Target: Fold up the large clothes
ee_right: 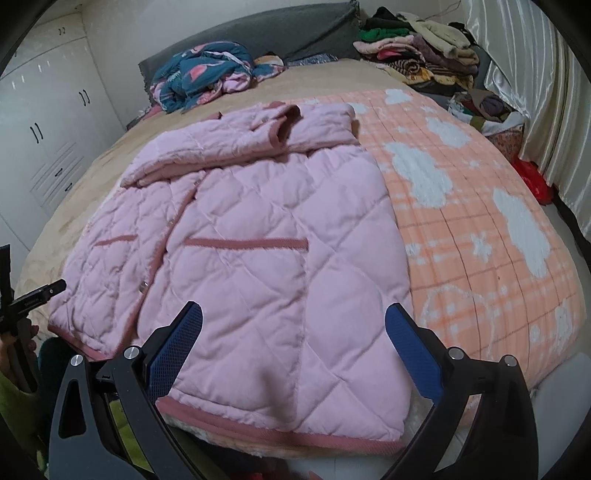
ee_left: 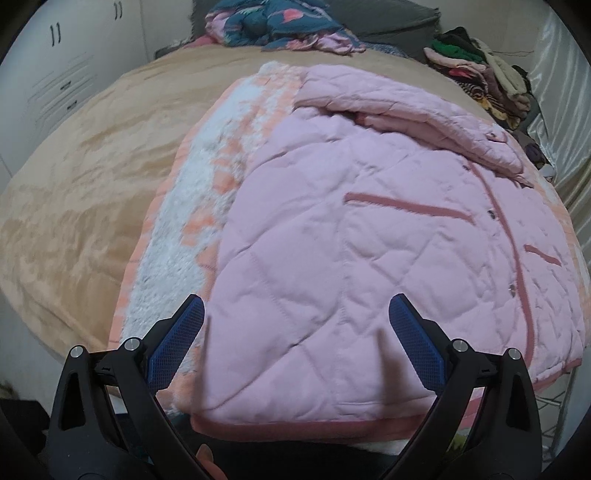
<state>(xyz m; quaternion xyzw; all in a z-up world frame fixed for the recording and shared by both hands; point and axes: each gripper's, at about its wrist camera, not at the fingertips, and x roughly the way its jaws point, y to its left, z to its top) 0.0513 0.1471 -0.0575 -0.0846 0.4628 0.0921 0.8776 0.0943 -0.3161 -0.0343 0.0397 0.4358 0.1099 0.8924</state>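
A pink quilted jacket lies flat, front up, on an orange and white blanket spread over the bed. Its sleeves are folded across the chest near the collar. My left gripper hovers open above the hem at the jacket's left side, nothing between its blue pads. My right gripper also stands open, over the hem at the jacket's right side. Part of the left gripper shows at the left edge of the right wrist view.
A tan bedspread covers the bed. A crumpled teal and pink garment lies near the grey headboard. A pile of clothes sits at the far right beside a curtain. White wardrobes stand on the left.
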